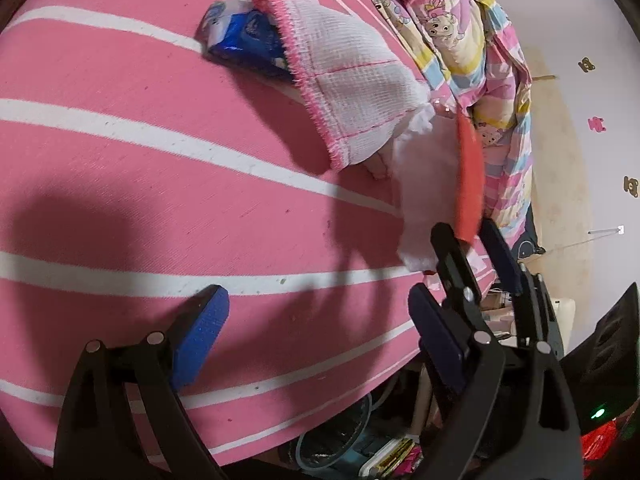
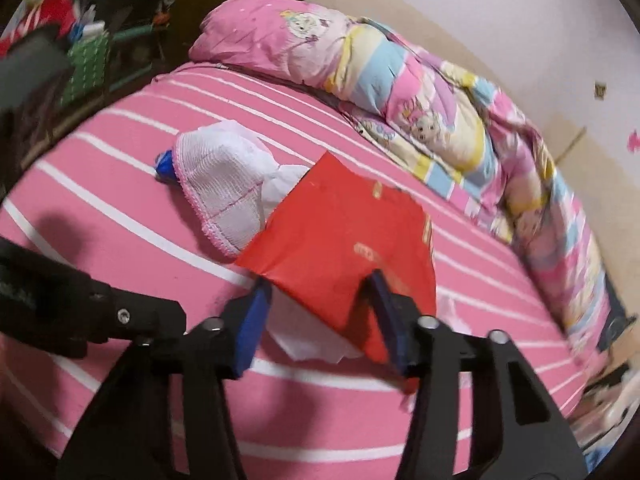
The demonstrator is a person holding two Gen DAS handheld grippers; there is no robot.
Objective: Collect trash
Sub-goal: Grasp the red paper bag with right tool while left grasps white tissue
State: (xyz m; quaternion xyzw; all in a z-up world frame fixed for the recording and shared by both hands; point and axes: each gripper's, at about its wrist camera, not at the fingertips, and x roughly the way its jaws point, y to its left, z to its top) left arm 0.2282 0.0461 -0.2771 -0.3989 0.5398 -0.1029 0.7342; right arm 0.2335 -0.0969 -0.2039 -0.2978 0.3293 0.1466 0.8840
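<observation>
Setting: a bed [image 1: 120, 184] under a pink sheet with white stripes; a cartoon-print quilt [image 2: 432, 116] bunched along its far edge

Trash in play: a red paper wrapper [image 2: 352, 236] with white tissue [image 2: 312, 346] under it, lying near the bed's near edge; beside it a white gauze cloth [image 1: 356, 80] with pink stitched edging; a blue packet [image 1: 244, 40] pokes out from under that cloth's far side

Right claw [image 2: 320, 312]: its blue pads sit either side of the red wrapper's lower corner; the jaws are partway in, and whether both pads already press the paper I cannot tell, since the right pad meets the sheet while the left pad seems just clear of it

Left claw [image 1: 316, 320]: spread wide, nothing between the pads; it hangs over bare sheet near the bed's edge, apart from any trash

Step in hand: picking up the red wrapper, as I judge it; the grip looks begun but not proven

Next move calls for: a firm pinch on the paper, taking the tissue too if it can be caught; then a lift clear of the sheet without dragging the gauze cloth

Left to do: the blue packet and the tissue remain on the bed; the left claw is free for them

Risk: thin paper may slide out of a half-made grip
</observation>
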